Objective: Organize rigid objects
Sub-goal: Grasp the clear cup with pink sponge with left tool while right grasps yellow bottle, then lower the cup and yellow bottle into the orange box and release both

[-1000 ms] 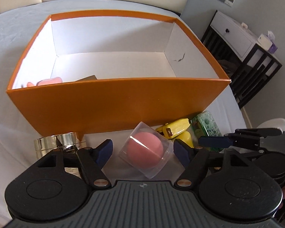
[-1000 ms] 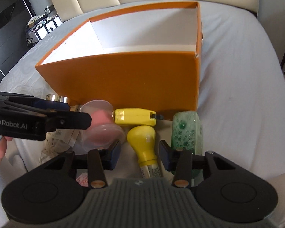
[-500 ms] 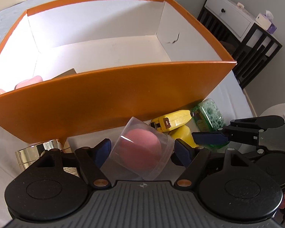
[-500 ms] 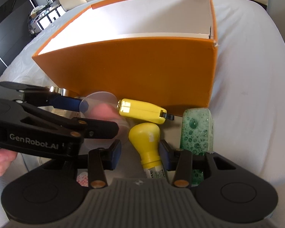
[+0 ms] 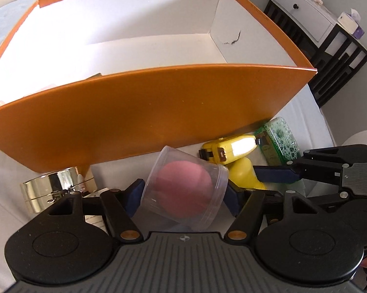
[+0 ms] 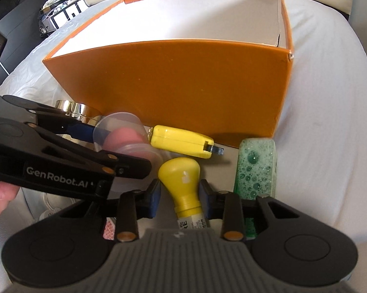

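Left wrist view: the left gripper (image 5: 183, 195) is closed around a clear plastic cup (image 5: 183, 193) that holds a pink ball (image 5: 184, 185). The cup is tilted, its blue-padded fingers (image 5: 134, 194) pressing on either side. Directly ahead stands a large orange box (image 5: 146, 112) with a white interior, open at the top, resting on a white cloth (image 5: 308, 114). A gold, shiny container (image 5: 49, 188) sits at lower left, just beside the box wall. To the right lie a yellow tape measure (image 5: 230, 147), a yellow-capped bottle (image 5: 243, 171) and a green bubbly soap bar (image 5: 278, 139). The right gripper (image 5: 276, 174) reaches in from the right, over the bottle.

Right wrist view: the right gripper (image 6: 179, 195) has its fingers on either side of the yellow-capped bottle (image 6: 179, 173), at its neck; whether they actually press on it cannot be told. The tape measure (image 6: 181, 144) lies beyond it, near the box (image 6: 183, 85). The soap bar (image 6: 255, 168) lies to the right. The left gripper (image 6: 115, 144) enters from the left with the cup (image 6: 120, 134).
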Available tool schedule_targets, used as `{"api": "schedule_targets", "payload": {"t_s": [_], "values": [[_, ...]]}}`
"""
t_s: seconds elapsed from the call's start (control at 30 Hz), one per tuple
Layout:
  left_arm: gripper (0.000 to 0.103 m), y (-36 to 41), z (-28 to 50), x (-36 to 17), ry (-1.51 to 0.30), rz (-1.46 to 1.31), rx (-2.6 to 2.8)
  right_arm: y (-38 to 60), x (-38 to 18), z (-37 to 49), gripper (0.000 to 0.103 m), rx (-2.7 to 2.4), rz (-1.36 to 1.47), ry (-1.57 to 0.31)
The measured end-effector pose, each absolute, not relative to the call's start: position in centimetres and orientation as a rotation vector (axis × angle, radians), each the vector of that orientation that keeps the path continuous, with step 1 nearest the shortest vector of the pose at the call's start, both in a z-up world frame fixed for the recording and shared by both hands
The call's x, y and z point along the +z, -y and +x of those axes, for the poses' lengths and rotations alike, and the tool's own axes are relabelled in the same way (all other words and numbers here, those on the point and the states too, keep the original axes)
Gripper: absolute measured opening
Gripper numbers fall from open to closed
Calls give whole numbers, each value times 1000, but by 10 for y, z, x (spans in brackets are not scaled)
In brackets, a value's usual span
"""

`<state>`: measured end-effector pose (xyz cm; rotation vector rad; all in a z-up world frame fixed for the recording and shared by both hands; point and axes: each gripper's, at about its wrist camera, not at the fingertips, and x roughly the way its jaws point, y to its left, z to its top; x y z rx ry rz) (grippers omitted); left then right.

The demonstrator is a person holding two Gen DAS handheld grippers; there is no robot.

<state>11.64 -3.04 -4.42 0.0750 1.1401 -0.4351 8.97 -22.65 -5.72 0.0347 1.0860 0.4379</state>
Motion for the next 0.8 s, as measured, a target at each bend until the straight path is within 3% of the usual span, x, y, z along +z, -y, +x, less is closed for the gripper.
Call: {"api": "schedule_targets", "payload": {"t_s": [0.33, 0.8], "values": [[75, 15, 99, -27, -1079, -37, -445, 235, -53, 84, 32, 437, 109, -1045], [75, -5, 81, 33, -831, -169, -498, 256, -9, 57, 31, 432, 187, -881]]}}
